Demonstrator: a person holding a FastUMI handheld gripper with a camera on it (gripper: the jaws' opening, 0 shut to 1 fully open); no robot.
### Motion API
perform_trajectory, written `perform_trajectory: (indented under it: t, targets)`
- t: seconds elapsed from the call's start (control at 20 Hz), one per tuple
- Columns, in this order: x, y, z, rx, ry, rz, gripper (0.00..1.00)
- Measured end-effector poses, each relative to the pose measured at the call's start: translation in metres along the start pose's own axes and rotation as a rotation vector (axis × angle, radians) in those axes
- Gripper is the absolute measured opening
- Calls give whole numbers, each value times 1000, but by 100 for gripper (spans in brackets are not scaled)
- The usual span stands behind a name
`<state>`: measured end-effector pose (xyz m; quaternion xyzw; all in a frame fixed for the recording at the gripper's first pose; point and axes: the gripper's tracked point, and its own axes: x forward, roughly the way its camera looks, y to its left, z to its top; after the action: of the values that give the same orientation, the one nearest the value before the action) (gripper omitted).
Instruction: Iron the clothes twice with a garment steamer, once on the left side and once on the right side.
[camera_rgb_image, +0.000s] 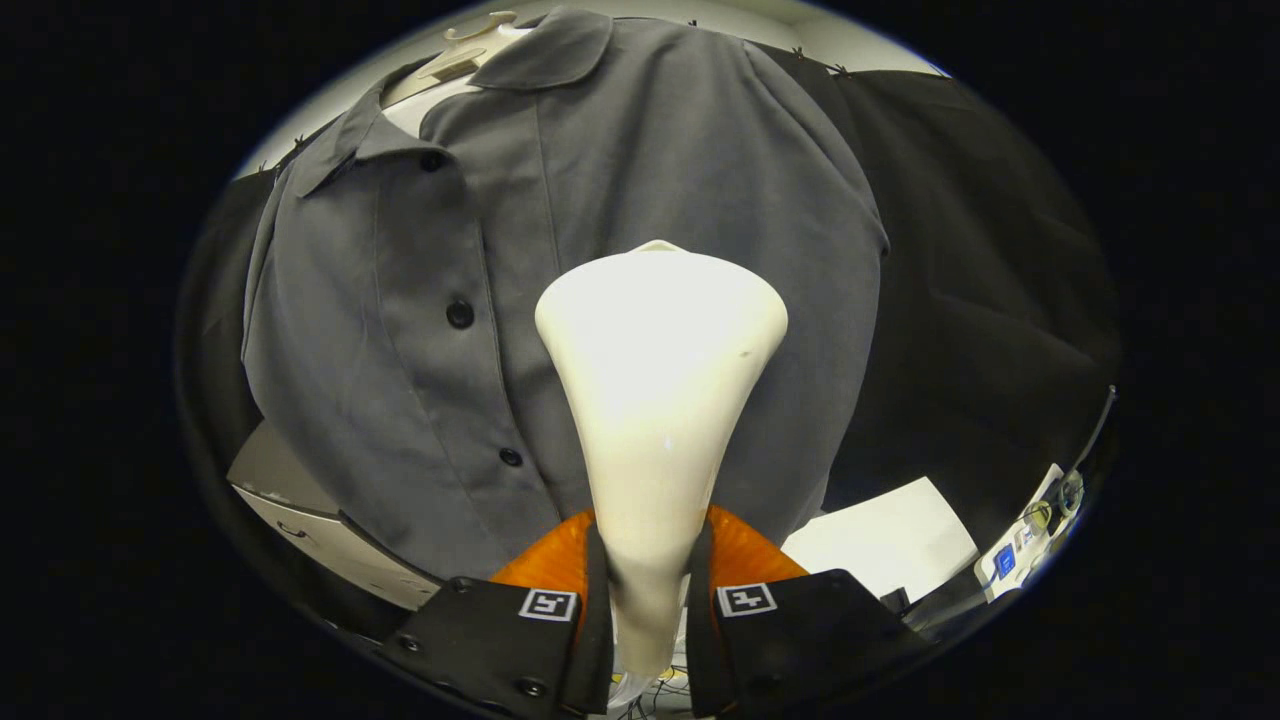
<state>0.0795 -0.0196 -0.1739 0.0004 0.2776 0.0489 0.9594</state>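
Observation:
A white garment steamer (655, 400) stands up between my fingers, and my gripper (648, 570) is shut on its narrow handle. Its wide head rests flat against a grey button-up shirt (480, 250), to the right of the row of black buttons (459, 314), about mid-chest. The shirt hangs on a pale hanger (465, 50) over a white form, collar open at the top. The steamer hides the cloth directly behind its head.
Black cloth (980, 280) hangs behind and to the right of the shirt. A white sheet (880, 545) lies low on the right, with a power strip and cables (1030, 535) beyond it. A pale box (310, 520) sits low on the left under the shirt hem.

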Motion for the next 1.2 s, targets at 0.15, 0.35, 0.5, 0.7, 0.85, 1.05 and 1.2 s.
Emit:
perform_trajectory:
  t: [0.15, 0.35, 0.5, 0.7, 0.85, 1.05, 1.2]
  targets:
    - [8, -1, -19, 7, 40, 0, 37]
    - [12, -2, -41, 16, 79, 6, 37]
    - [17, -6, -55, 21, 108, 4, 37]
    - [22, -14, -81, 27, 148, 3, 37]
    - [27, -21, -99, 31, 179, -1, 37]
    - [33, -29, -123, 35, 214, -4, 37]
    - [36, -30, -134, 40, 236, -7, 37]
